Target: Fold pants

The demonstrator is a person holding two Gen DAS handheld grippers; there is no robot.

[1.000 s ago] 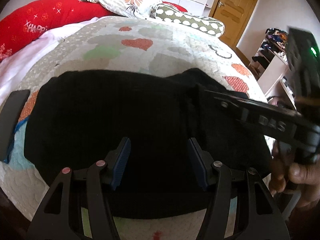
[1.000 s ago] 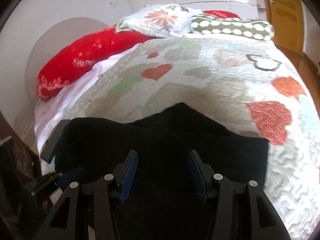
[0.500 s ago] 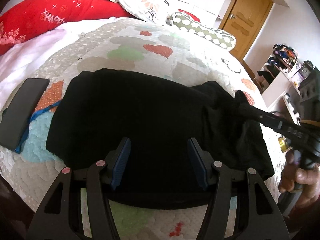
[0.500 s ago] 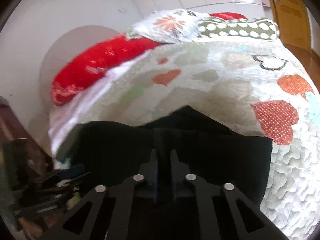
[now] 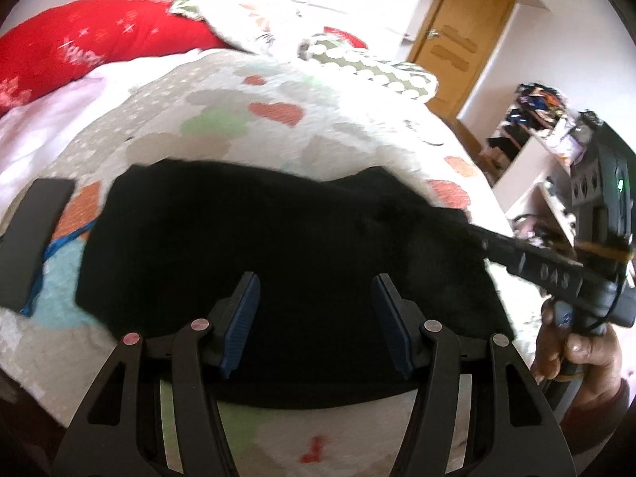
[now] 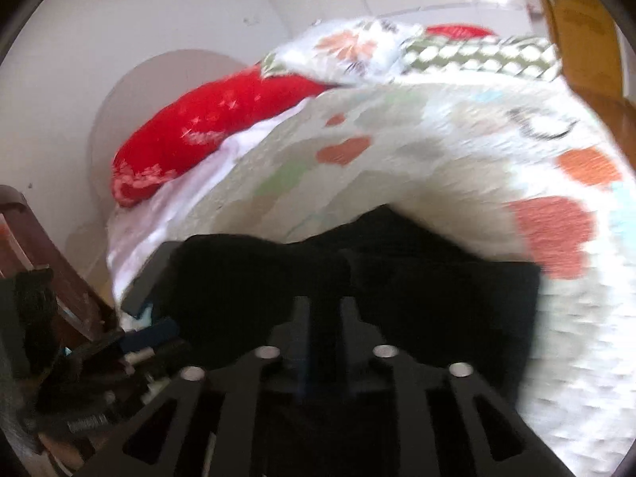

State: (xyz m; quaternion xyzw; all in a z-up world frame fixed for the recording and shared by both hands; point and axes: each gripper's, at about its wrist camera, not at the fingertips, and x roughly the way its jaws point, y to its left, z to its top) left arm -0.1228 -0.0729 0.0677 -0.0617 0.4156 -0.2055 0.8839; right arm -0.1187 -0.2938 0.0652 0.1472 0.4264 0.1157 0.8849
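Observation:
The black pants lie folded into a wide block on the heart-patterned quilt, near the bed's front edge. My left gripper is open, its blue-padded fingers just above the pants' near edge. My right gripper is shut on a raised fold of the pants. In the left wrist view it comes in from the right, its tips buried in the cloth's right end.
A dark flat phone-like slab lies on the quilt left of the pants. A red bolster and patterned pillows lie at the bed's head. A wooden door and a cluttered shelf stand at the right.
My right gripper closed on the pants' right part between one second and half a second ago and has stayed shut, pulling back to the right. My left gripper stayed open and pulled back slightly.

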